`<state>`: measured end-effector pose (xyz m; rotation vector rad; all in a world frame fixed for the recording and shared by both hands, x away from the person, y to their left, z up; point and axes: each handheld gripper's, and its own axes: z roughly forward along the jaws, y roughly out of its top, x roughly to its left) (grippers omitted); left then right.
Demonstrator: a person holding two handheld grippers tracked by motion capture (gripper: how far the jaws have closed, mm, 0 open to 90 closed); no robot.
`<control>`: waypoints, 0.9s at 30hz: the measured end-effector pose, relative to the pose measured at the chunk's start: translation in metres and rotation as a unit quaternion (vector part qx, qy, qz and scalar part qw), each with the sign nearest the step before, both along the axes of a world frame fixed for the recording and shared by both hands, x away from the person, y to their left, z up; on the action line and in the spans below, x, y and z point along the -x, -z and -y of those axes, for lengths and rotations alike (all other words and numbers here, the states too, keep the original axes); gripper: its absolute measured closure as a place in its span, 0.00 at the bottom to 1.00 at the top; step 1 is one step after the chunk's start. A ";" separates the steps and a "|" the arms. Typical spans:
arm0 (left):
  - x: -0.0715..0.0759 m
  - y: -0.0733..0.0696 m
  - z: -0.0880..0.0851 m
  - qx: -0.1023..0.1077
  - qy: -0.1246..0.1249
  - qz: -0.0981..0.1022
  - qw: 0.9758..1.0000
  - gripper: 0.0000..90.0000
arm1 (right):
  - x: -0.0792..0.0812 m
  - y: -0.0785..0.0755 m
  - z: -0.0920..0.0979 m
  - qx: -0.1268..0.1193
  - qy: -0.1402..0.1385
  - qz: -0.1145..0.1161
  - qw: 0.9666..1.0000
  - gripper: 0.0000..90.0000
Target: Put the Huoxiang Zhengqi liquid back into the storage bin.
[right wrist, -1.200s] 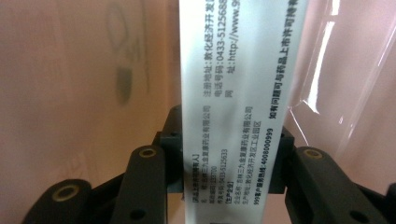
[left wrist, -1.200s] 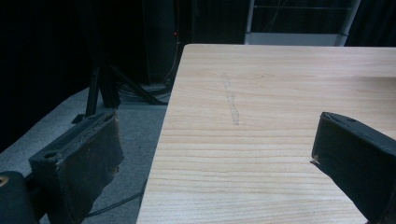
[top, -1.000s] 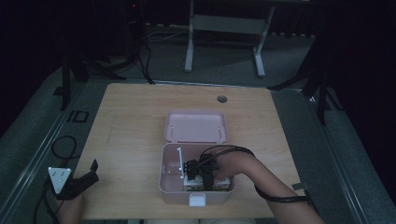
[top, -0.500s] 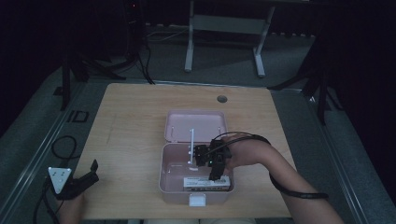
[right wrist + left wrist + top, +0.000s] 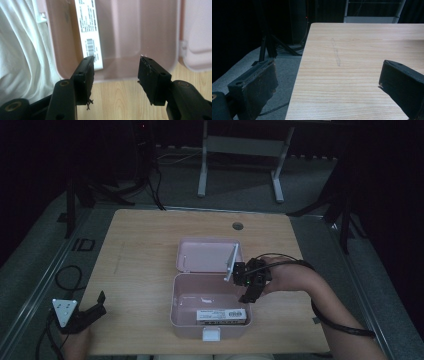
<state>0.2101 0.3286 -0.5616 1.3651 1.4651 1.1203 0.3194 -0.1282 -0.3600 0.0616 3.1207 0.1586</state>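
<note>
Right tool (image 5: pixel 248 287) over the pink box (image 5: pixel 180 307)
Its jaws have just been opening, nothing between them; left tool (image 5: pixel 95 306) rests released on the worktop (image 5: pixel 145 245).

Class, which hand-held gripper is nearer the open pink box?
The right hand-held gripper is nearer, hovering over the pink box's right rim. The left hand-held gripper rests far off at the table's left edge.

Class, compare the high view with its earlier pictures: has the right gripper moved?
Yes. The right gripper has drawn out of the pink box toward its right rim, jaws opening with nothing between them.
</note>
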 end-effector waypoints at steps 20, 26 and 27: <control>0.000 0.000 0.000 0.000 0.000 0.001 1.000 0.02 | -0.044 0.031 0.086 -0.088 0.151 0.018 0.984 0.19; 0.000 0.000 0.000 0.001 0.001 0.001 1.000 0.02 | -0.056 0.065 0.102 -0.087 0.183 0.016 0.979 0.15; 0.000 0.000 0.000 0.001 0.000 0.001 1.000 0.02 | -0.058 0.071 0.105 -0.096 0.187 0.026 0.977 0.15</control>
